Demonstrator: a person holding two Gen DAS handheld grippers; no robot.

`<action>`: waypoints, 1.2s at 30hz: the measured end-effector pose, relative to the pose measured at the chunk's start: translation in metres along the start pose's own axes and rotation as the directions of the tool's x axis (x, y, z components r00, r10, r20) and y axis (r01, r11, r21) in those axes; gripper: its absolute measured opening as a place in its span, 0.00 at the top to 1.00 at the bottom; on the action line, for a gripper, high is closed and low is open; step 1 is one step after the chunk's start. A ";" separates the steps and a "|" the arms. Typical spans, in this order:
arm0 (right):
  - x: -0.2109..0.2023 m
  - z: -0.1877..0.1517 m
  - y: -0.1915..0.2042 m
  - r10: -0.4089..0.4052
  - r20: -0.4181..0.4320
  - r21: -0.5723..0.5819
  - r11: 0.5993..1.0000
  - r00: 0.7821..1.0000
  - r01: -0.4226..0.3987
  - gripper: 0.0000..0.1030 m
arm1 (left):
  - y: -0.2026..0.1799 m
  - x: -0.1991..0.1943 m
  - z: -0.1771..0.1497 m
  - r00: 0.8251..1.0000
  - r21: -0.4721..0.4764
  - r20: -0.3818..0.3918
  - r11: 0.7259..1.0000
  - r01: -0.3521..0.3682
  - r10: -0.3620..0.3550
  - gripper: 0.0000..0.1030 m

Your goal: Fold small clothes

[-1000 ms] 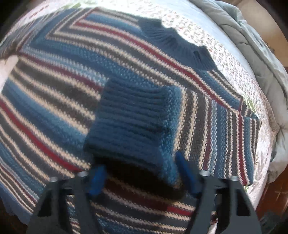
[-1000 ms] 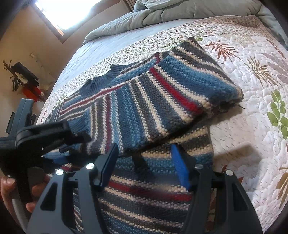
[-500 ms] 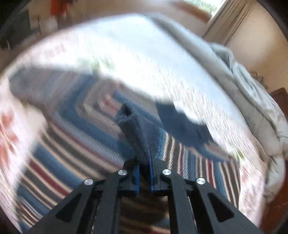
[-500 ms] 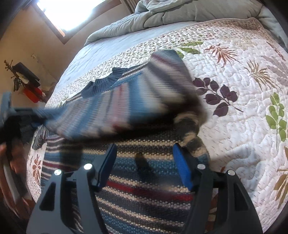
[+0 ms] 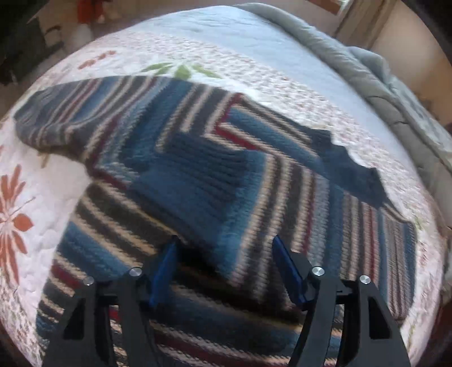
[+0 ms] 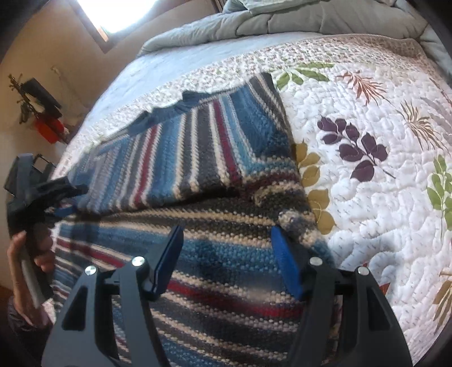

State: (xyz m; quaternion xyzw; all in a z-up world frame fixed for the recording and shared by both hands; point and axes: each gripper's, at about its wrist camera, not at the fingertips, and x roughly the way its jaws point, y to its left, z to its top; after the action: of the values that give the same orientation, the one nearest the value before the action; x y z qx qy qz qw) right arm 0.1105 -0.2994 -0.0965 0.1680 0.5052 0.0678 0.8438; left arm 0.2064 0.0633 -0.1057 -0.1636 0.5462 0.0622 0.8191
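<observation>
A knitted sweater (image 5: 296,192) in blue, grey, cream and red stripes lies flat on the bed, its dark blue collar (image 5: 347,166) toward the far side. One sleeve is folded across the body, and its ribbed blue cuff (image 5: 197,180) rests just ahead of my left gripper (image 5: 224,262). The left jaws are opening; the cuff's near edge reaches between them, but the pads do not press it. My right gripper (image 6: 226,254) hovers open over the sweater (image 6: 197,158) near its lower right side, with nothing held. The right wrist view shows the left gripper (image 6: 65,203) at the far left.
A white quilt (image 6: 367,197) with printed leaves covers the bed. A grey duvet (image 6: 282,19) is bunched along the far end. A hand (image 6: 25,271) holds the left tool. A shelf with a red box (image 6: 48,127) hangs on the wall.
The left gripper shut on the cuff, carried the sleeve across the sweater body, and has now opened and released it. The right gripper stayed in place.
</observation>
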 end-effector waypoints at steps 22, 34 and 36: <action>0.076 0.100 0.001 -0.227 -0.119 -0.120 0.970 0.967 0.213 0.81 | -0.033 0.012 0.031 0.993 0.080 -0.015 0.990 0.120 -0.120 0.88; 0.055 0.083 -0.071 -0.091 -0.035 0.199 0.975 0.995 0.096 0.79 | -0.038 0.041 0.039 0.991 0.066 -0.005 0.988 0.136 -0.136 0.88; 0.053 0.083 -0.063 -0.105 -0.030 0.142 0.984 0.994 0.108 0.70 | -0.032 0.035 0.036 0.991 0.064 -0.003 0.988 0.137 -0.137 0.86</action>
State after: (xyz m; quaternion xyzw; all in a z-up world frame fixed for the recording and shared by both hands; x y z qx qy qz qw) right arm 0.2053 -0.3606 -0.1268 0.2003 0.5266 -0.0121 0.8261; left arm 0.2605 0.0429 -0.1191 -0.1743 0.5348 -0.0117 0.8267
